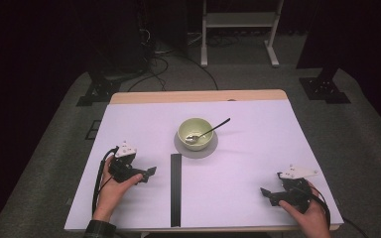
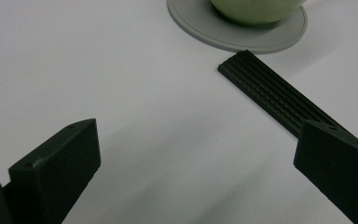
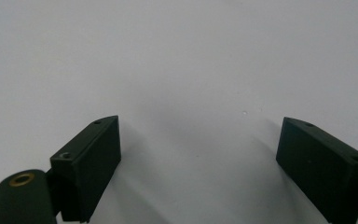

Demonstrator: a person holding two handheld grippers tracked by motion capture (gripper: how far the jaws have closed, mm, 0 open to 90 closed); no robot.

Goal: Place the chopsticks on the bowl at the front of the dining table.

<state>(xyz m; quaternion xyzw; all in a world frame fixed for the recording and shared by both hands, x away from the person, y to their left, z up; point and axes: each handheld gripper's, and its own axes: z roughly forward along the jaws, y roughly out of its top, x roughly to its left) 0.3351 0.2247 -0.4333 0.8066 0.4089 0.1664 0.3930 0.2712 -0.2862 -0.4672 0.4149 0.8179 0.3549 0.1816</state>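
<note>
At the bottom of the high view both grippers rest on the white table (image 1: 238, 198), holding nothing. The left gripper (image 1: 151, 172), lower left, has its jaws spread wide and aims toward the black ribbed strip (image 1: 176, 188) lying lengthwise at the frame's lower centre. The right gripper (image 1: 264, 191), lower right, is also spread, over bare tabletop. Farther up, at mid-frame, the pale green bowl (image 1: 195, 131) sits on a grey coaster (image 1: 196, 149), a spoon (image 1: 209, 130) leaning inside with its handle over the rim toward the upper right. A likely risk: a jaw nudging that overhanging handle could tip the spoon out or slide the bowl off its coaster. The strip's far end lies close to the coaster and could be bumped in a reach.
</note>
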